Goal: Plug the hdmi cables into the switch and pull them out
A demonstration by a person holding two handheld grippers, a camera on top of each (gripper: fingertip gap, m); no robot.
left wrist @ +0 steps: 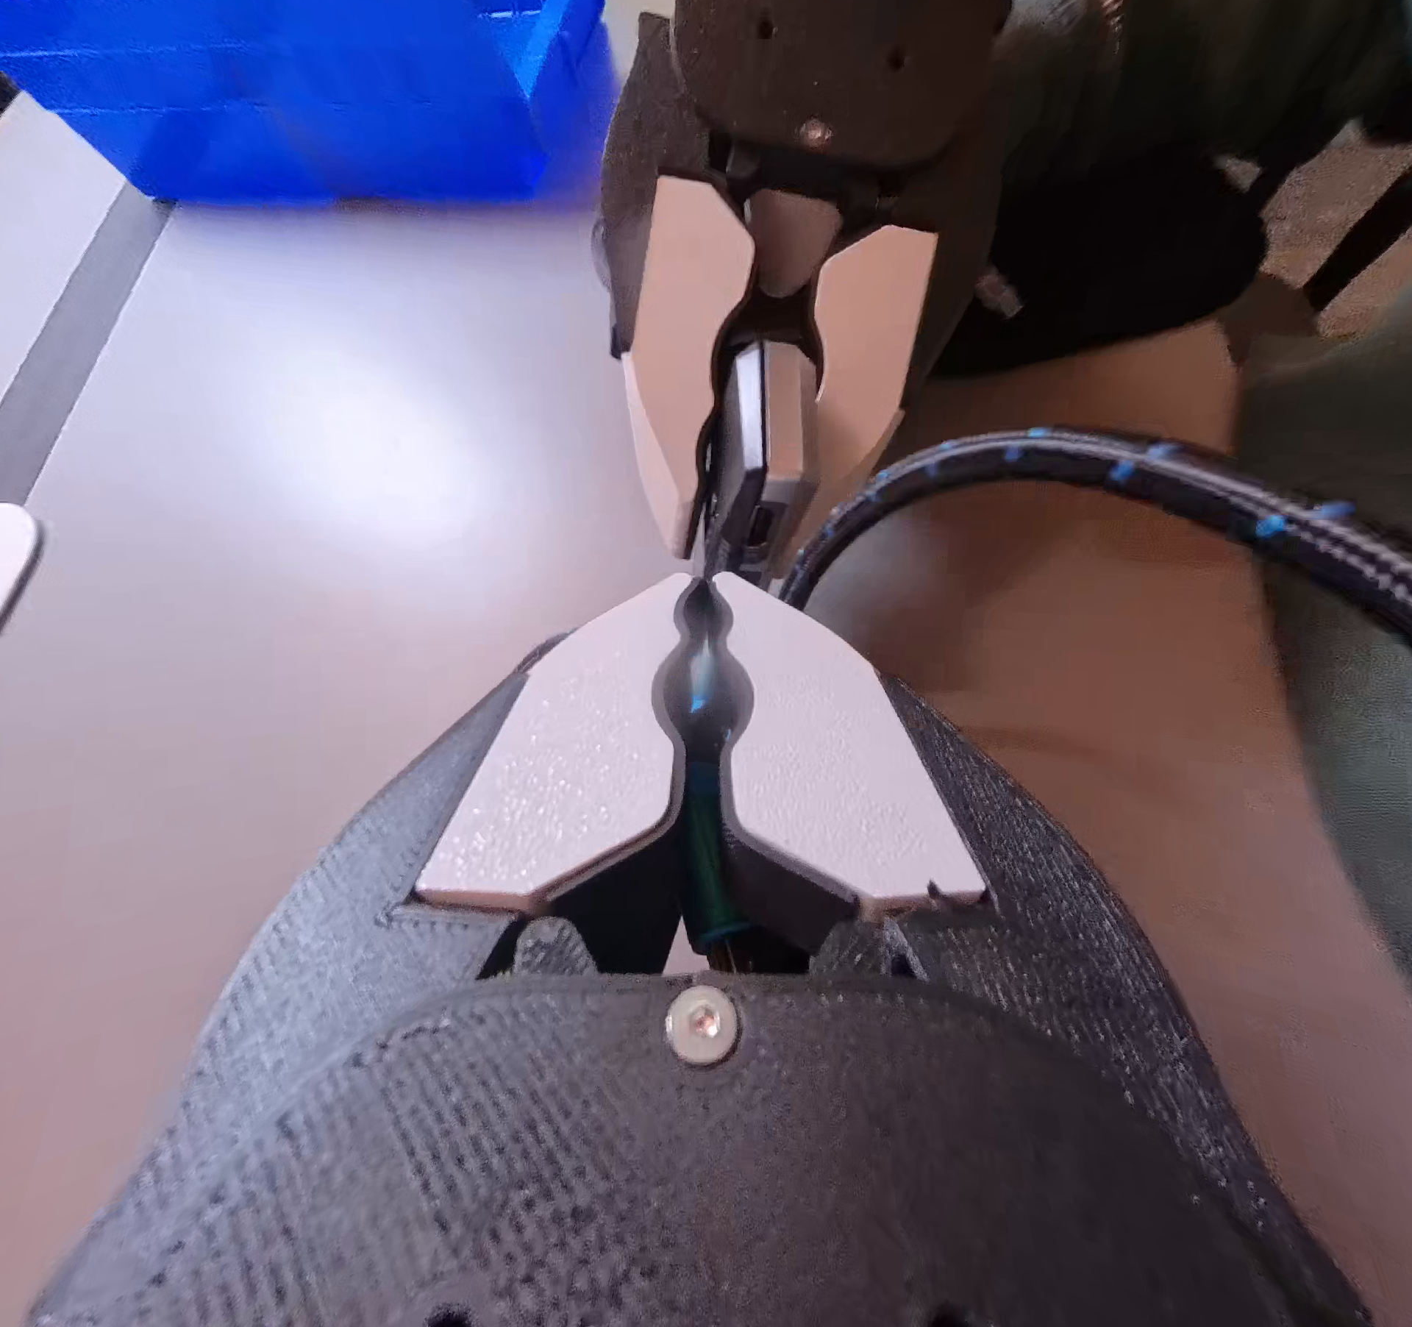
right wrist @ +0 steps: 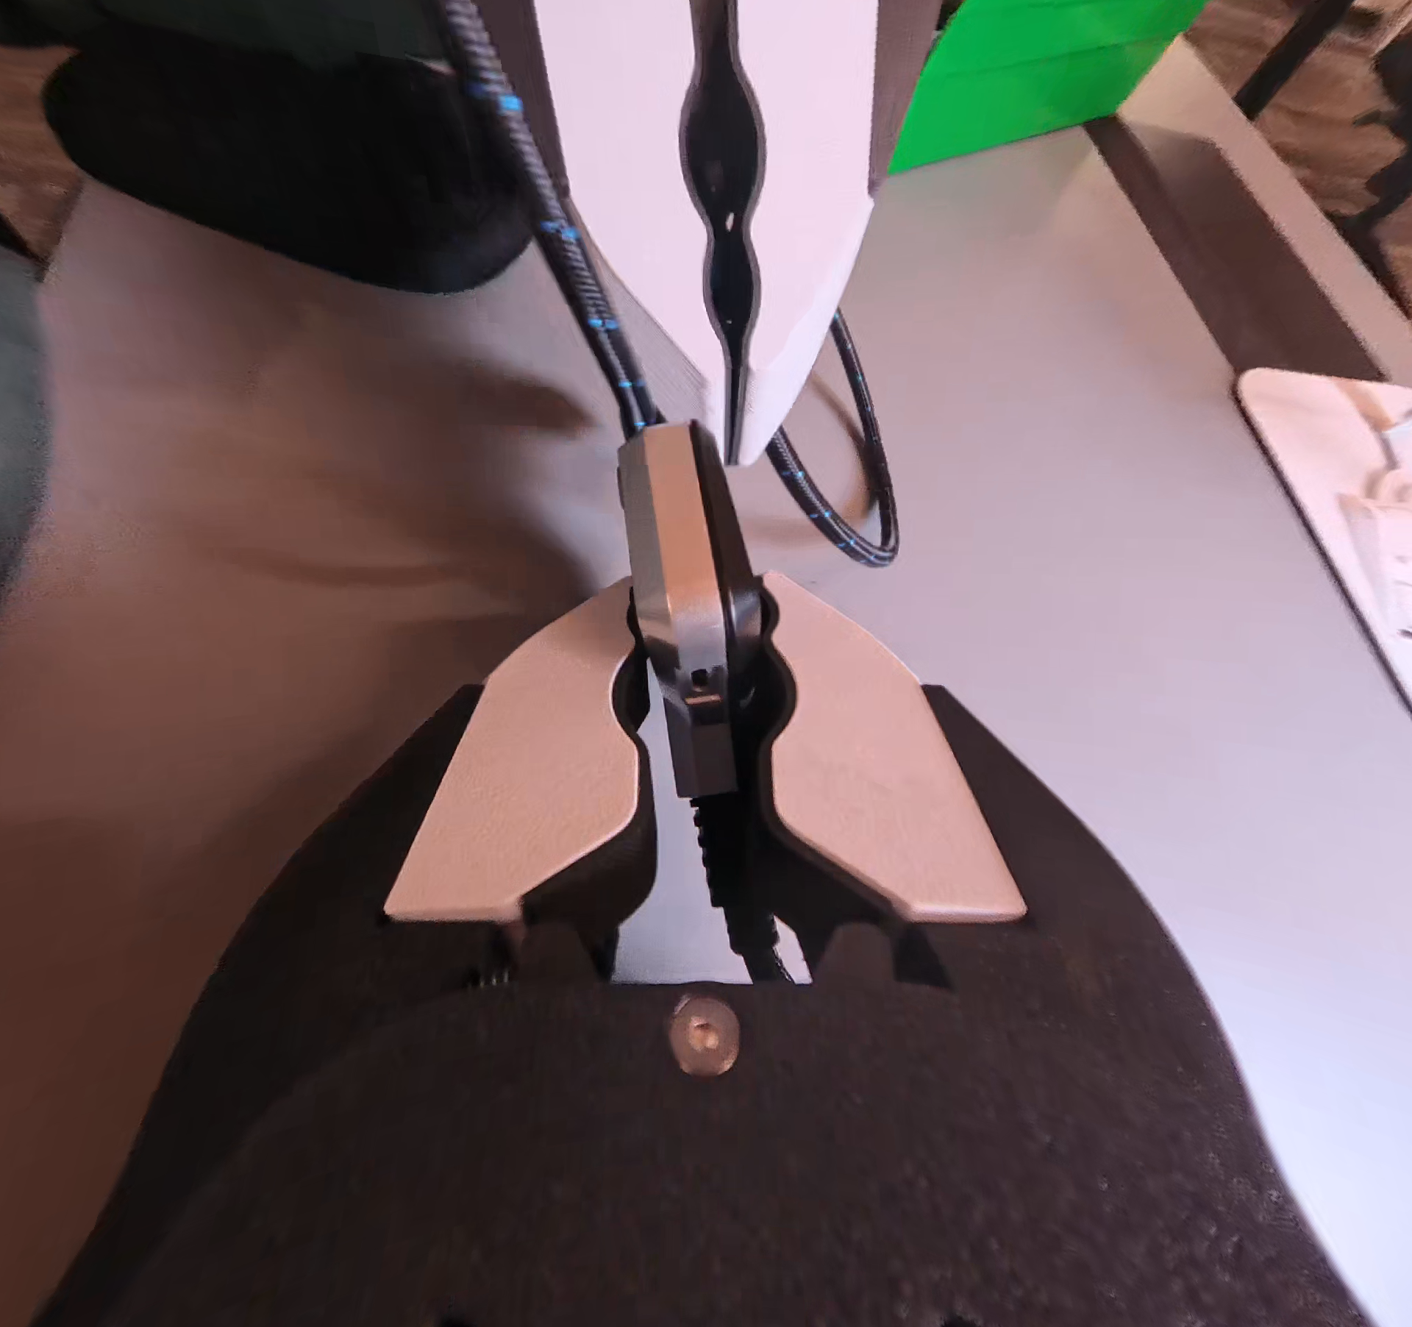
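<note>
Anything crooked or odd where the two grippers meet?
Nothing looks damaged or spilled. The grey adapter block sits tilted in the right gripper, leaning left rather than in line with its fingers. The braided black-and-blue cable hangs in a slack loop over the table behind the left gripper.

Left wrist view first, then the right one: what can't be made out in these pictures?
- Braided cable: its end is hidden under the shut left gripper in both views.
- Grey adapter: its lower part is sunk between the right gripper's fingers, and its ports are too small to identify.
- Blue bin: blurred and cut off by the top edge of the left wrist view.
- Green bin: cut off by the top edge of the right wrist view.
</note>
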